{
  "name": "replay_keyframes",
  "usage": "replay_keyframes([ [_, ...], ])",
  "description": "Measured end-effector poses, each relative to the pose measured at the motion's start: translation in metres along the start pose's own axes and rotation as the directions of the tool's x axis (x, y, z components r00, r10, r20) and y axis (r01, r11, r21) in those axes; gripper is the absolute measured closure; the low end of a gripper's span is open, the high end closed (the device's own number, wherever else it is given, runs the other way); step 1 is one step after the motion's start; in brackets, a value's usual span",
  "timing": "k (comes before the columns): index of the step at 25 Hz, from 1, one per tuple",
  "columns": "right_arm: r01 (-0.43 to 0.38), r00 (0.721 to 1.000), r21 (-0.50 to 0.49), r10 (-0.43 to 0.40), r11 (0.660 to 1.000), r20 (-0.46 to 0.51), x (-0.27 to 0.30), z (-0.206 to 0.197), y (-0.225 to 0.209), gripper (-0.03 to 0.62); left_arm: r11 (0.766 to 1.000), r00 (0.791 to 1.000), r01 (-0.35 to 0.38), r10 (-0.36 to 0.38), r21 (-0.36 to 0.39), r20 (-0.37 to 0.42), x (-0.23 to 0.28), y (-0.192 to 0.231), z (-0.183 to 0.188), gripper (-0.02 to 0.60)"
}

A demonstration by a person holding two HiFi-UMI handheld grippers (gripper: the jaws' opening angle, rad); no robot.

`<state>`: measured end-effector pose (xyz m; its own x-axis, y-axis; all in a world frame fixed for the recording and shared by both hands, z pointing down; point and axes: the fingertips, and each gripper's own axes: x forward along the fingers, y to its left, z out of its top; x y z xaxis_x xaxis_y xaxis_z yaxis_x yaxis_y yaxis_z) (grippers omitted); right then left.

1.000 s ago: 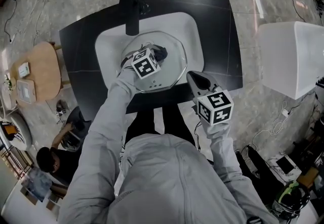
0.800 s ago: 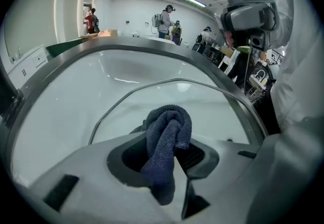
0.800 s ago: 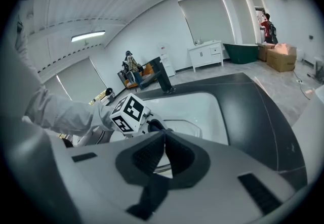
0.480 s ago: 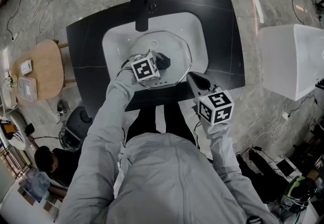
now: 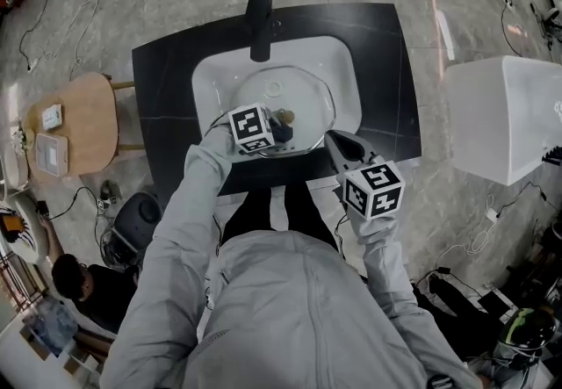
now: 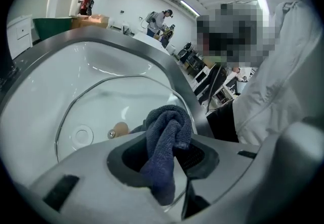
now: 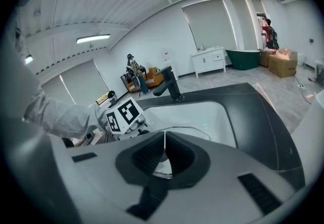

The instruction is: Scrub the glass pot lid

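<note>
The glass pot lid (image 5: 303,89) lies in the white sink (image 5: 204,80), its brown knob (image 5: 286,116) uncovered. My left gripper (image 5: 276,126) is over the lid's near part, shut on a dark blue cloth (image 5: 283,127). In the left gripper view the cloth (image 6: 167,137) hangs bunched between the jaws, with the lid (image 6: 126,94) and knob (image 6: 120,129) just beyond. My right gripper (image 5: 335,137) hovers at the sink's near right edge, beside the lid's rim. There its jaws (image 7: 164,142) are shut with nothing seen between them, and the lid (image 7: 195,131) shows past them.
A black faucet (image 5: 258,18) rises at the sink's far side, set in a black counter (image 5: 162,89). A wooden stool (image 5: 79,119) stands left, a white box (image 5: 505,115) right. A person (image 5: 75,282) crouches at lower left. Cables lie on the floor.
My left gripper and the cloth have slid toward the lid's near left side, uncovering the knob. The right gripper has stayed at the sink's edge. The head camera shifted.
</note>
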<state>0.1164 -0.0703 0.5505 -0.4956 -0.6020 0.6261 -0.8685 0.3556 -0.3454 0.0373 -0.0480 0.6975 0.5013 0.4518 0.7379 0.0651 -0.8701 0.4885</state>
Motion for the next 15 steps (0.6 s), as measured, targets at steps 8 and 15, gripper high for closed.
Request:
replay_keyframes([
  [8, 0.005, 0.999, -0.044, -0.003, 0.999, 0.046, -0.011, 0.03, 0.005, 0.562, 0.999, 0.998, -0.039, 0.039, 0.013, 0.041, -0.024, -0.012, 0.012, 0.451],
  [15, 0.014, 0.994, -0.137, 0.001, 0.99, 0.105, -0.013, 0.076, 0.014, 0.562, 0.981, 0.958, -0.191, 0.18, 0.029, 0.222, -0.071, -0.014, 0.034, 0.451],
])
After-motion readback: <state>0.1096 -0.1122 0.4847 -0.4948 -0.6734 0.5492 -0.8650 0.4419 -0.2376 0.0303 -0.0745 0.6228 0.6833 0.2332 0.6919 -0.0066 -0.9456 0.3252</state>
